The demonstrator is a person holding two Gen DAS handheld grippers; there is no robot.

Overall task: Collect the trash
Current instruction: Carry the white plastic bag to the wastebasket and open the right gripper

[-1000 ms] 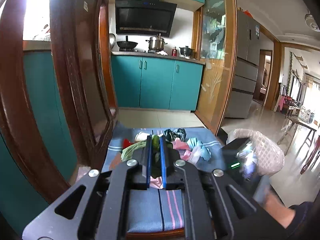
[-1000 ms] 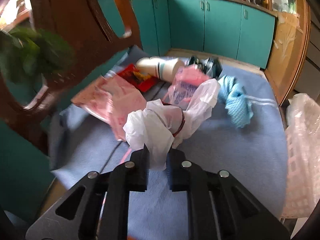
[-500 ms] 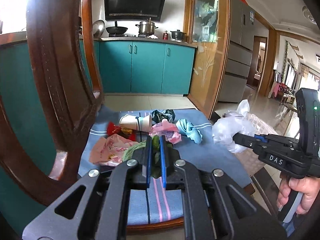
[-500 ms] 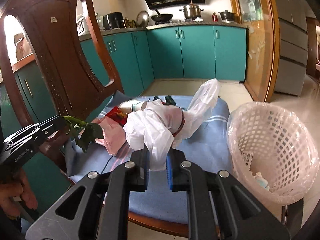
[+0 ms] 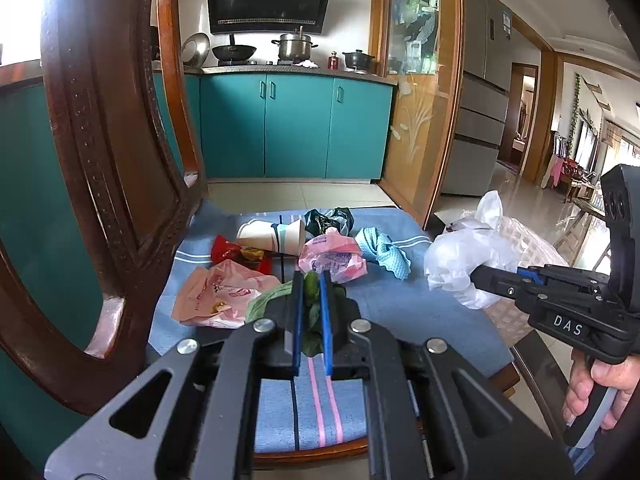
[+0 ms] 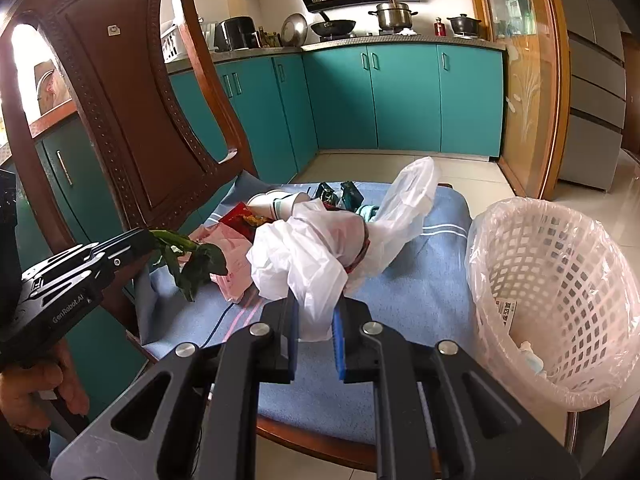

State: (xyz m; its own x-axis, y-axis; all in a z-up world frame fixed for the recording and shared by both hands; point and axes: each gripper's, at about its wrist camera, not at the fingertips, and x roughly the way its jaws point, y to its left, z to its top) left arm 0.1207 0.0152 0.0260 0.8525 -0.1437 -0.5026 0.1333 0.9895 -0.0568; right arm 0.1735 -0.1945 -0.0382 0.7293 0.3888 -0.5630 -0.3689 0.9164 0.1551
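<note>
My left gripper (image 5: pixel 311 280) is shut on a wilted green leaf (image 5: pixel 311 308), held above the chair seat; the leaf also shows in the right wrist view (image 6: pixel 192 258). My right gripper (image 6: pixel 315 320) is shut on a crumpled white plastic bag (image 6: pixel 316 252), held above the seat's right side; it also shows in the left wrist view (image 5: pixel 460 264). On the blue cushion (image 5: pixel 400 300) lie a paper cup (image 5: pixel 272 236), a red wrapper (image 5: pixel 228 250), pink bags (image 5: pixel 216 292), a blue cloth (image 5: pixel 384 250) and a dark wrapper (image 5: pixel 328 218). A white lined basket (image 6: pixel 556 296) stands right of the chair.
The carved wooden chair back (image 5: pixel 116 152) rises close on the left. Teal kitchen cabinets (image 5: pixel 296 128) stand behind, with pots on the counter. A wooden glass door frame (image 5: pixel 420 100) and a grey fridge (image 5: pixel 484 92) are at the right. The basket holds a few scraps.
Both grippers have lifted and pulled back from the seat with their loads. The right gripper swung toward the basket, which has come fully into its view.
</note>
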